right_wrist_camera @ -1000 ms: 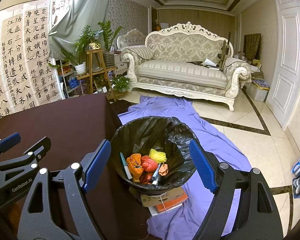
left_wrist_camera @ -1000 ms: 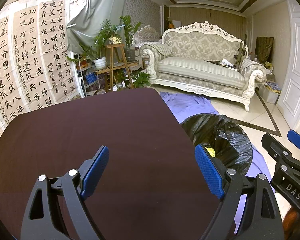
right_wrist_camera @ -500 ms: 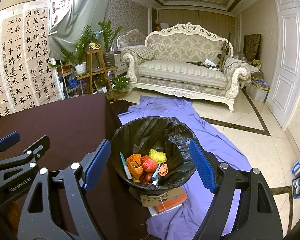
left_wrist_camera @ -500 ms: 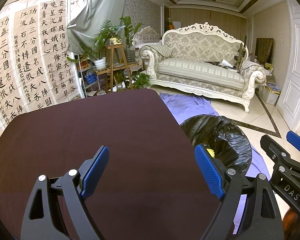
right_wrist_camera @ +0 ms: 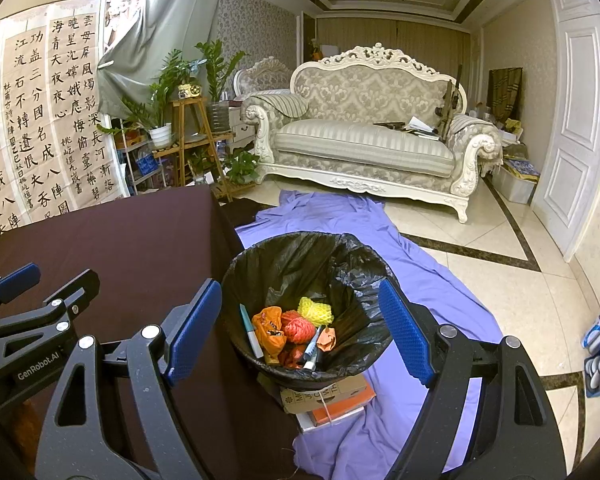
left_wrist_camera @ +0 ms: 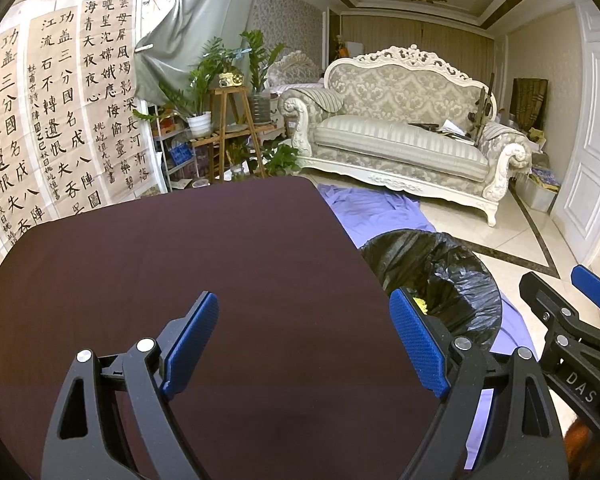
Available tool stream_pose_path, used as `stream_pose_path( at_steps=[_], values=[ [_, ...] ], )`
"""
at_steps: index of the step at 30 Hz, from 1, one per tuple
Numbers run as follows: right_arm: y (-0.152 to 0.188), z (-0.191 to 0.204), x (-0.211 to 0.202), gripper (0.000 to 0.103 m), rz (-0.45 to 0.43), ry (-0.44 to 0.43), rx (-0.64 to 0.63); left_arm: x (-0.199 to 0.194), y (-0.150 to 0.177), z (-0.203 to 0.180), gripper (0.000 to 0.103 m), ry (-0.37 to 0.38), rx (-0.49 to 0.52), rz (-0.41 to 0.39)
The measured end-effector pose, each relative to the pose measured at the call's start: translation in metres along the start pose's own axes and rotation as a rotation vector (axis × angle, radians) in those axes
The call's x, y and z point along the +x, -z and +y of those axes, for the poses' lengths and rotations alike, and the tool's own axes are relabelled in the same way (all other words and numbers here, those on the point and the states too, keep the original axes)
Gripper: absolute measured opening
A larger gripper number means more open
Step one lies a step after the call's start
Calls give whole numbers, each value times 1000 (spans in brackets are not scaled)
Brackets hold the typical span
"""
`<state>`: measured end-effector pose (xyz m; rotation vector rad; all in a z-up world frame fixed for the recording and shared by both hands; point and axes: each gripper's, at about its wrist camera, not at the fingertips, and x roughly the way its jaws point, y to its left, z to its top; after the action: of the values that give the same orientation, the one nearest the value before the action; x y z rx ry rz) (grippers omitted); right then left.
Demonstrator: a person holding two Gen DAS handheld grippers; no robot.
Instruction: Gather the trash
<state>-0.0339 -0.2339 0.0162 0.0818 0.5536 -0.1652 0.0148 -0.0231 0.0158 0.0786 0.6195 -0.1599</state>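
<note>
Finishing looks right: the dark tablecloth (left_wrist_camera: pixel 188 264) shows no litter, and the wrappers and pens lie in the black-lined bin (right_wrist_camera: pixel 300 292) just right of it. Left gripper (left_wrist_camera: pixel 304 344) and right gripper (right_wrist_camera: pixel 300 328) hang released, empty; keep them clear.

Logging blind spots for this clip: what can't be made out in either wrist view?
- Left wrist: the bin interior is mostly hidden by its rim and the left gripper.
- Right wrist: items low in the trash pile are buried.
- Right wrist: box print under the bin is too small.
- Both: the near table edge is blocked by the jaws.
</note>
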Motion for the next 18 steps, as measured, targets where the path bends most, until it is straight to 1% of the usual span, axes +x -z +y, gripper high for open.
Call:
stream_pose_path(
  at_steps=[18],
  values=[
    [0,0,0,79,0,0,-1,0,0,-6,85,0,4,-3]
  ],
)
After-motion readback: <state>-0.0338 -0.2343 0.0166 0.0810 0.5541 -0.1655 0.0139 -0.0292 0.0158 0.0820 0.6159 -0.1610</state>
